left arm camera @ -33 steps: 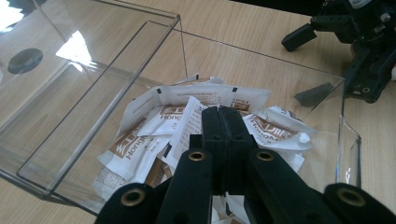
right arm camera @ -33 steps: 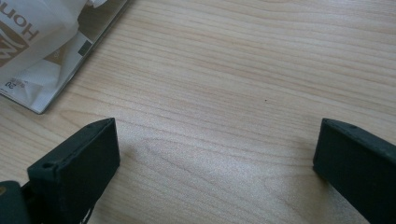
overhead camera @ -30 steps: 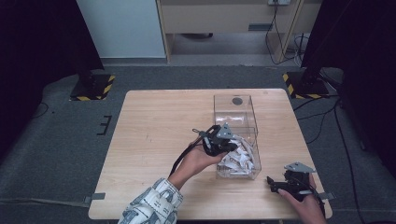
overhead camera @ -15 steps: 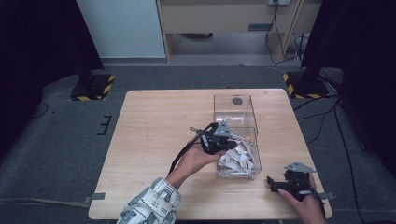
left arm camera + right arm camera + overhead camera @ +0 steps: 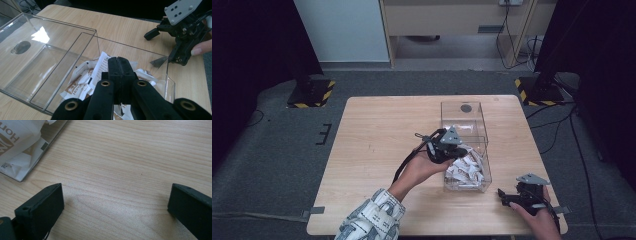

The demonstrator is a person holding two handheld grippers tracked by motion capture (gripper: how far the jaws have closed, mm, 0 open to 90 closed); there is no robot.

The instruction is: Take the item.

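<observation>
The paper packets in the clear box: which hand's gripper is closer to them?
Left. The left gripper hangs right over the packets in the clear box; the right gripper rests on the table beside the box.

Even overhead light, dark surroundings

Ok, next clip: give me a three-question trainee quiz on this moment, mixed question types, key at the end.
1. True or false: the left gripper has its jaws pressed together with nothing visibly between them.
2. Multiple choice: where do the white and brown paper packets lie? A) loose on the table B) inside the clear plastic box C) in the right gripper
3. Short answer: what lies between the right gripper's jaws in the right gripper view?

Key
1. True: the pads meet, above the packets in the box.
2. B.
3. Only bare wooden tabletop; the jaws stand wide apart.
</observation>
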